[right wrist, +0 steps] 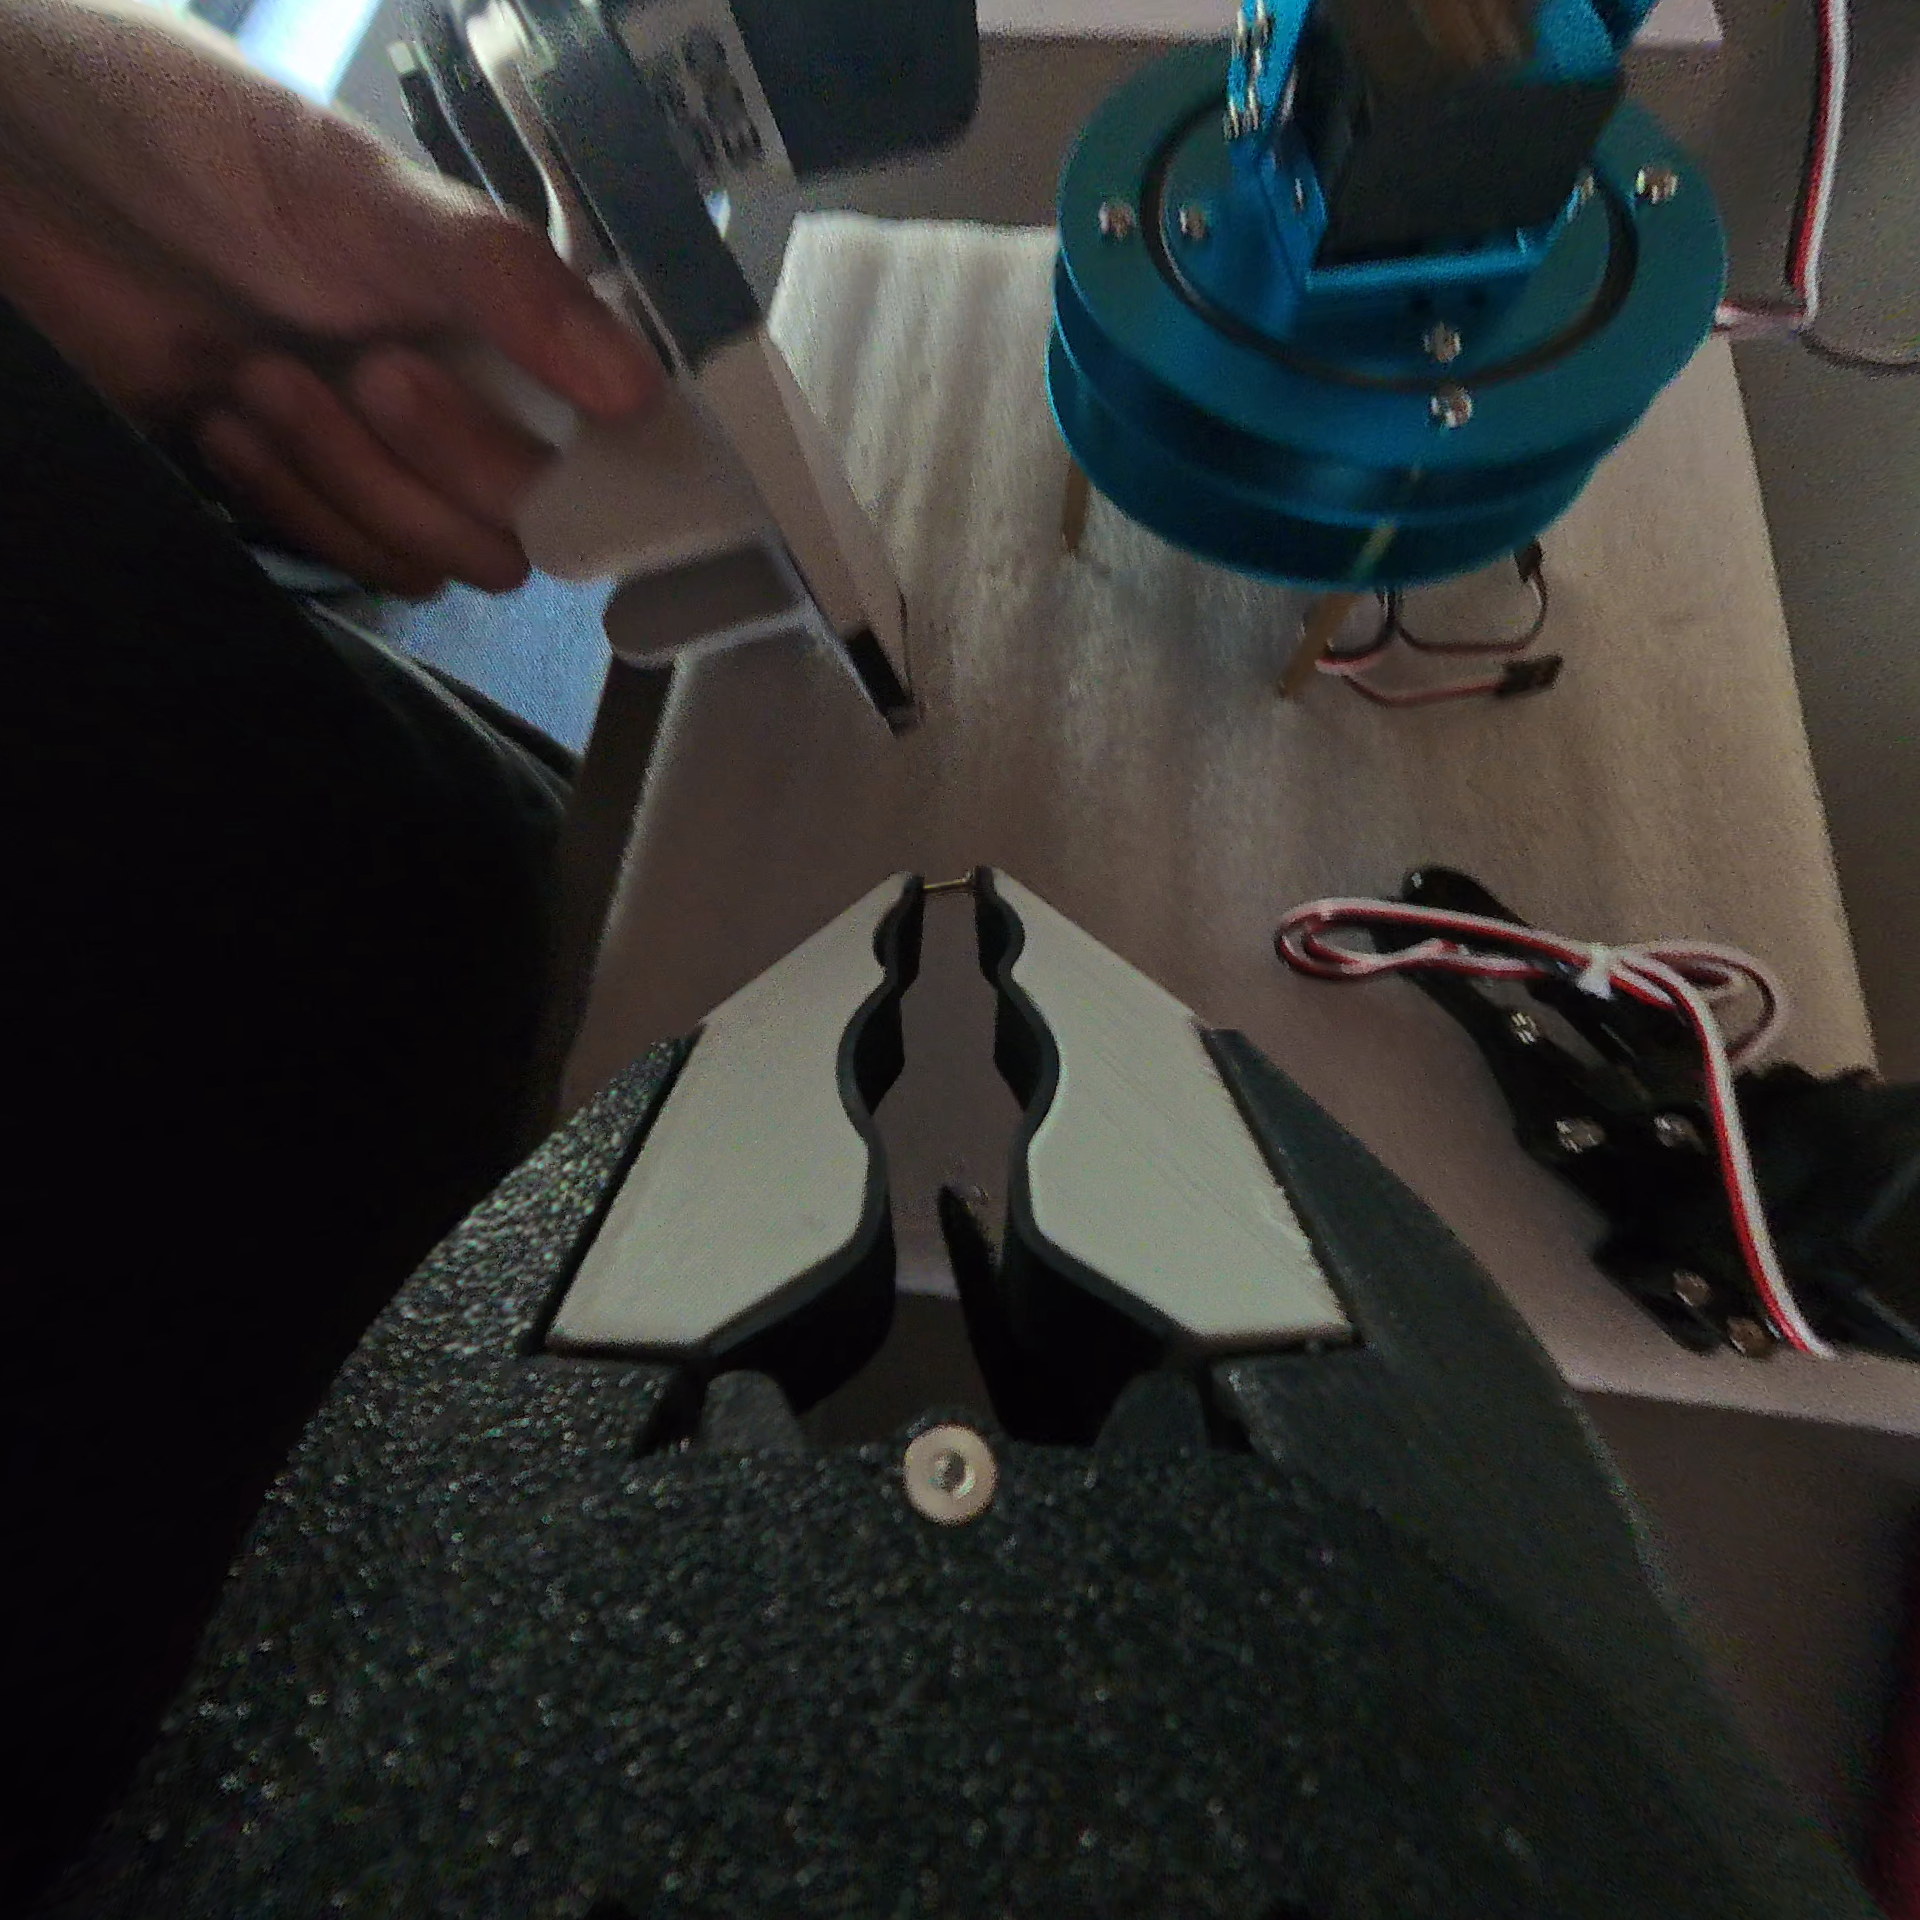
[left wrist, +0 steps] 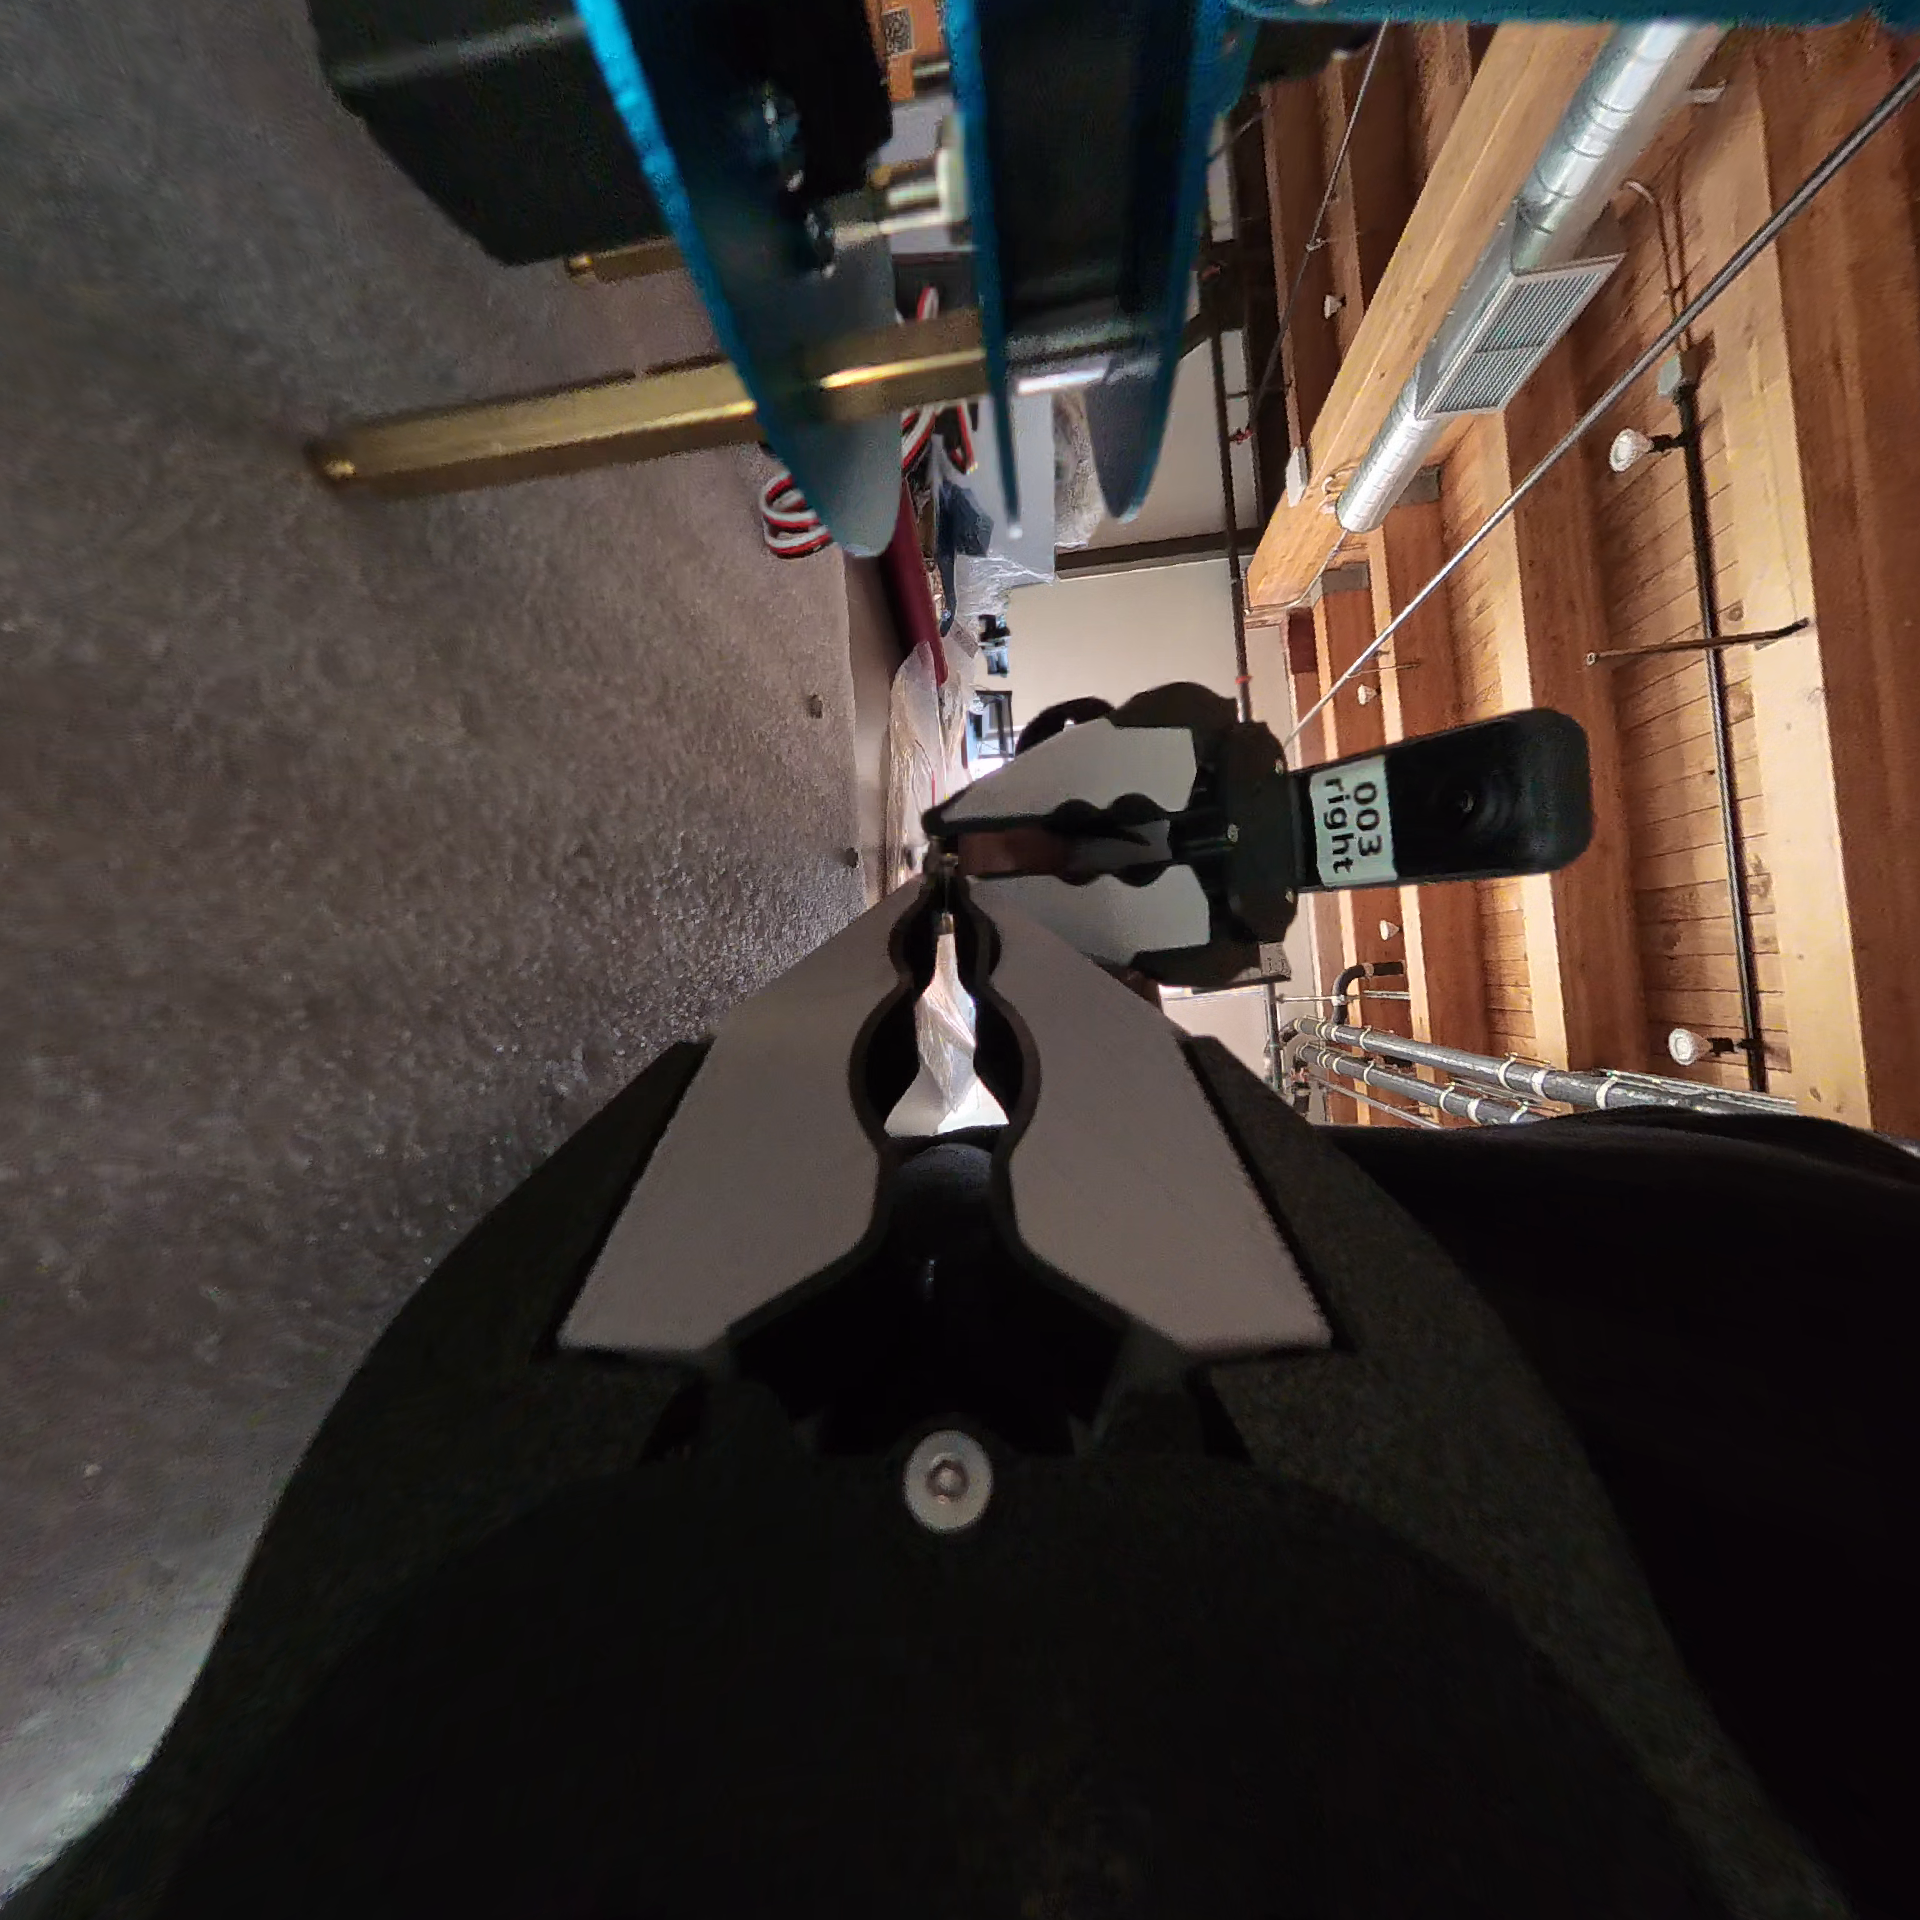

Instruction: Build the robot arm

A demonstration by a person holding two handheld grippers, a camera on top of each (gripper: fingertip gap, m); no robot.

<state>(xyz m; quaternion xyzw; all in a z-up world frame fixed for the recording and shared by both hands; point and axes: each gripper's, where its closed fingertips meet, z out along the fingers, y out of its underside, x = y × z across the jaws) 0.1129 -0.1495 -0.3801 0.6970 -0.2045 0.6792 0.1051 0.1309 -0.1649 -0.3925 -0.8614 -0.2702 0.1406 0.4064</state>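
Both tongs pinch tiny parts: the right tongs [right wrist: 948, 881] a small brass pin [right wrist: 951, 881]; the left tongs [left wrist: 943, 920] a small screw [left wrist: 944, 902], beside the blue servo turntable [right wrist: 1382, 343] on the desk [right wrist: 1455, 790].

Two claws [right wrist: 948, 881], perhaps one screw [right wrist: 956, 883]

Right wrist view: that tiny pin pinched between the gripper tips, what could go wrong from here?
1. The small pin sits only at the very ends of the right gripper, so it could slip out and drop onto the table.
2. The left gripper is close by; a bump might knock the pin loose.
3. The red-and-white wires lie near and could snag.
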